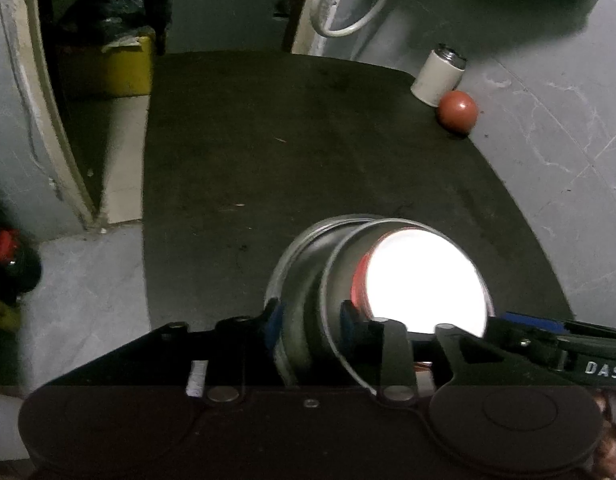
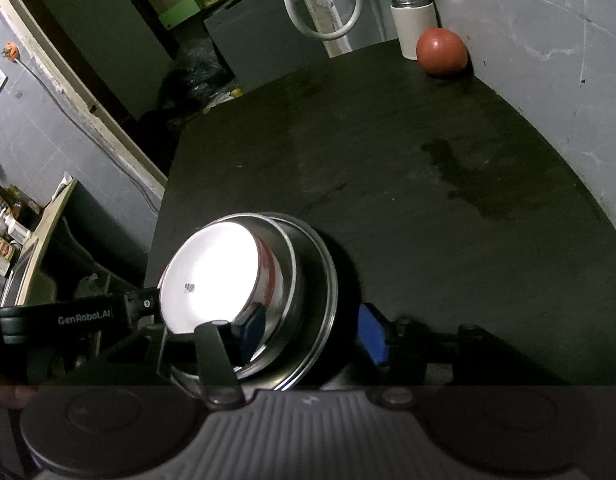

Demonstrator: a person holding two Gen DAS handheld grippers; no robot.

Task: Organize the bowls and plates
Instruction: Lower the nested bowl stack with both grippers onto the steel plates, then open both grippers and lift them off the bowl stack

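Two nested steel bowls (image 1: 319, 300), low centre of frame on the dark tabletop (image 1: 308, 140). Left gripper (image 1: 309, 314) and right gripper (image 2: 313, 332) each straddle the wall, jaws part-open, pads seemingly unpressed. Farther, upper right: white cylindrical canister (image 1: 437, 74), red ball (image 1: 456, 112).

Both wrist views close, angled down over dark desk (image 1: 248, 140); stacked steel bowls (image 1: 347, 280) lower centre, red ball (image 2: 441, 51) upper right, shared.
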